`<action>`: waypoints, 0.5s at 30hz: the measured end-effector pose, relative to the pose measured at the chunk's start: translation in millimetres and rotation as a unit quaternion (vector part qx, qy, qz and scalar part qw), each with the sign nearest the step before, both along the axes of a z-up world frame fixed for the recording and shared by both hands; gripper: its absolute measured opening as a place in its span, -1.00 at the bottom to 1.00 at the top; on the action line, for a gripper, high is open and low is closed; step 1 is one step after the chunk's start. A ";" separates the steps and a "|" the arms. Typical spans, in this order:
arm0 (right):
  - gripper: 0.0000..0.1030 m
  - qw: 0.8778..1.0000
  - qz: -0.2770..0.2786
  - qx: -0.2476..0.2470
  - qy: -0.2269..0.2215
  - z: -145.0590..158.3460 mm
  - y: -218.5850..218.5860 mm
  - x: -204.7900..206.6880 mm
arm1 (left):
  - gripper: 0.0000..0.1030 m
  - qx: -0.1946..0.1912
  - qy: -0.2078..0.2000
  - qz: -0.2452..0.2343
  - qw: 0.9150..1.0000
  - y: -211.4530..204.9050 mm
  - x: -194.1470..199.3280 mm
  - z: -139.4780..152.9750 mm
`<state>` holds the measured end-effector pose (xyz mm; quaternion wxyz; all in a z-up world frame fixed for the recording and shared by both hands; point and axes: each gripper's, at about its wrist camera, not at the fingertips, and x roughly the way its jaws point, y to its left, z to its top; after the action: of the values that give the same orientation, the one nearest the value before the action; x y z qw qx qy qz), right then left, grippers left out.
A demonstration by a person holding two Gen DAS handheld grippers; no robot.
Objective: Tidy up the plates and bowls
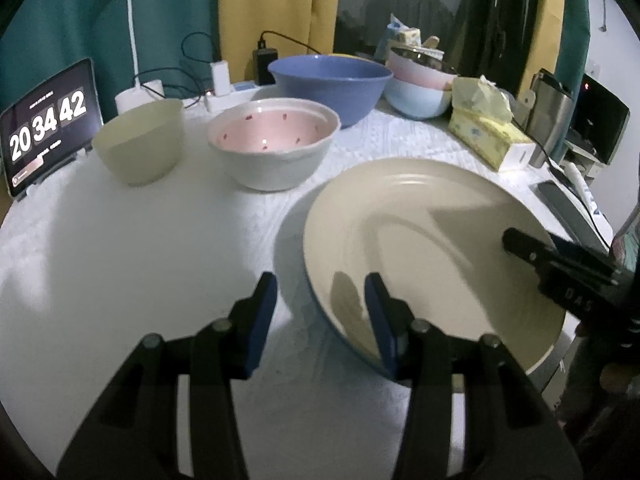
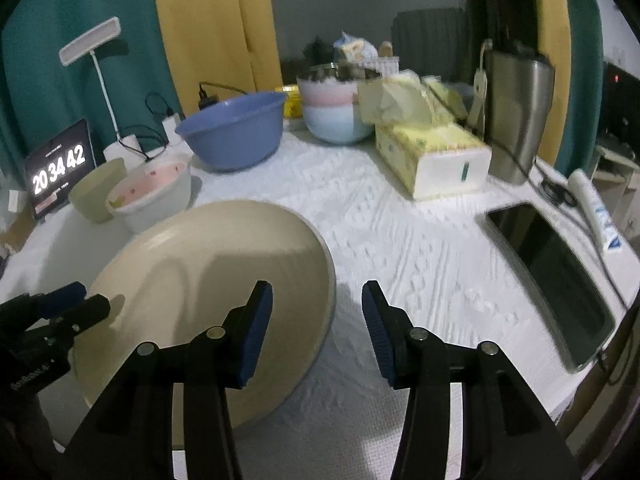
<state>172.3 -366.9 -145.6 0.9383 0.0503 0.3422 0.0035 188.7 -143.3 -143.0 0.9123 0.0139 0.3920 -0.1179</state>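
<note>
Plate [image 1: 432, 240] is lying flat on the counter [image 1: 120, 248], both tongs, left [image 1: 320, 320] and right [image 2: 317, 328], gaping empty astride its rims; pink bowl [image 1: 272, 140] and beige bowl [image 1: 140, 140] are waiting unstacked, sorting barely begun.

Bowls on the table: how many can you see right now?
5. Cream bowl by the clock; pink-lined bowl beside it; blue bowl behind; pink bowl stacked in pale blue bowl. That stack may hide more.
</note>
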 end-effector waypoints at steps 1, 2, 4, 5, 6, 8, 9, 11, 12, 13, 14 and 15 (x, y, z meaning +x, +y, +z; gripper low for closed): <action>-0.04 1.000 0.001 0.007 0.000 -3.1 -1.5 0.3 | -0.09 0.000 0.002 0.000 1.000 -0.4 0.8 -0.9; -0.04 1.000 0.003 0.014 -0.002 -5.1 -3.0 0.6 | -0.09 0.000 0.004 0.000 1.000 -1.0 1.9 -2.2; -0.04 1.000 0.005 0.015 -0.007 -7.3 -2.9 1.8 | -0.09 0.000 0.008 0.002 1.000 -2.5 4.3 -5.2; -0.04 1.000 0.005 0.014 -0.011 -7.9 -2.7 2.1 | -0.09 0.000 0.011 0.001 1.000 -3.3 5.7 -7.3; -0.04 1.000 0.006 0.013 -0.015 -8.5 -2.4 2.2 | -0.09 -0.001 0.009 0.000 1.000 -3.6 5.8 -7.3; -0.04 1.000 0.007 0.021 -0.012 -8.5 -4.7 2.7 | -0.09 -0.002 0.008 -0.002 1.000 -4.5 7.2 -7.7; -0.04 0.999 0.008 0.029 -0.009 -8.9 -7.1 3.3 | -0.09 -0.005 0.009 -0.005 1.000 -4.7 8.0 -8.0; -0.04 0.999 0.010 0.051 0.000 -9.5 -12.1 4.7 | -0.09 -0.014 0.015 -0.005 1.000 -3.8 11.0 -8.0; -0.04 0.998 0.011 0.061 0.005 -9.8 -14.3 5.5 | -0.09 -0.017 0.018 -0.005 1.000 -3.2 12.0 -8.0; -0.04 0.998 0.011 0.068 0.009 -9.8 -15.5 6.1 | -0.09 -0.022 0.021 -0.006 1.000 -2.8 12.9 -8.2; -0.04 0.997 0.013 0.073 0.011 -9.9 -16.1 6.6 | -0.09 -0.023 0.022 -0.007 0.999 -2.9 13.3 -8.2; -0.04 0.997 0.015 0.077 0.013 -10.1 -16.2 6.7 | -0.09 -0.024 0.022 -0.009 0.999 -3.5 13.6 -8.2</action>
<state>179.0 -383.1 -155.7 0.9270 0.1172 0.3537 0.0437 202.4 -146.8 -151.2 0.9024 -0.0071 0.4089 -0.1355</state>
